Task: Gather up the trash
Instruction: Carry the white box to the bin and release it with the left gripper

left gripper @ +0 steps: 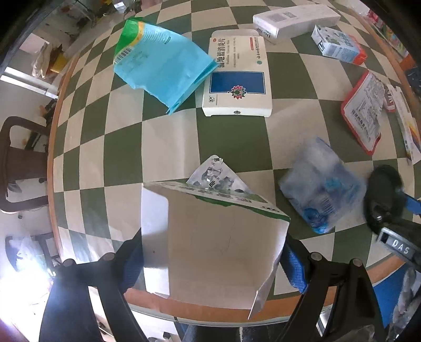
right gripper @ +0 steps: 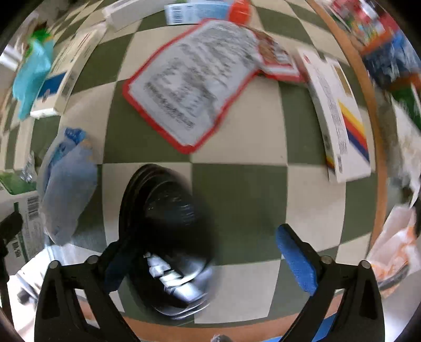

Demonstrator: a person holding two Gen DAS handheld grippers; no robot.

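Note:
My left gripper (left gripper: 210,252) is shut on an opened white-and-green cardboard box (left gripper: 210,236) with a silver blister pack (left gripper: 218,179) sticking out of its far end, held above the near table edge. A crumpled clear-blue plastic bag (left gripper: 321,184) lies to its right. My right gripper (right gripper: 210,252) is open; a black plastic bowl (right gripper: 168,231) lies tilted between its fingers, against the left finger (right gripper: 118,263), and the view is blurred. The right gripper's tip shows in the left wrist view (left gripper: 384,192) next to the plastic bag (right gripper: 68,189).
On the green-and-cream checkered table (left gripper: 231,139): a blue-green pouch (left gripper: 163,65), a white-and-blue medicine box (left gripper: 236,79), a long white box (left gripper: 294,18), a small blue-white carton (left gripper: 339,44), a red-edged packet (right gripper: 189,81), a striped white box (right gripper: 339,115). A chair (left gripper: 21,163) stands left.

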